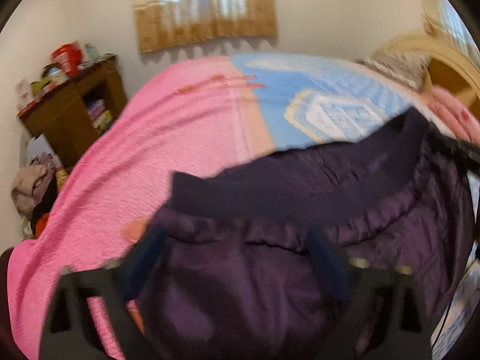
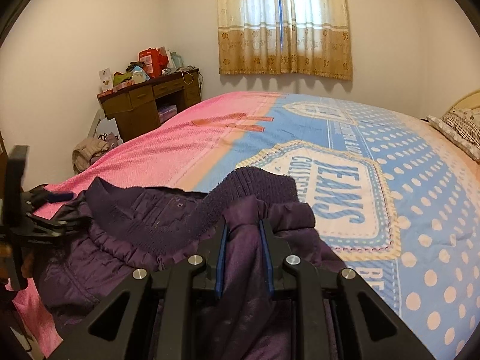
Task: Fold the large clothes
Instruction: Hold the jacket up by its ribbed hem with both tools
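Fingers first: the right gripper (image 2: 243, 225) has its two blue-padded fingers (image 2: 222, 258) pinched narrow on a bunched fold of the purple jacket (image 2: 249, 285), fabric squeezed up between them and spilling out over the tips. The left gripper (image 1: 237, 258) is way blurrier in its own view. We can see its fingers (image 1: 325, 261) spread wide with the jacket's shiny shell lying between and under them, but we honestly can't tell if they're pressing on any cloth. In the right wrist view that left gripper shows up at the far left edge, partly cut off by the frame, sitting at the jacket's left end.

The jacket itself is on the near edge of the bed (image 2: 420, 240), right under both grippers. Its ribbed knit band (image 2: 246, 189) is the far side, curling up, with gathered quilted fabric just behind it on our side. The lower part of the jacket is hidden by the gripper bodies.

Past that, the bedspread goes pink (image 2: 168, 156) on the left half and blue with dots and a "JEANS" badge on the right. A patterned pillow (image 2: 459, 132) sits at the far right corner, clipped by the frame. Beyond the bed's left corner there's a cluttered wooden desk (image 2: 144, 105), a heap of clothes (image 2: 90, 153) on the floor near it, and a curtained window (image 2: 283, 27) on the back wall.
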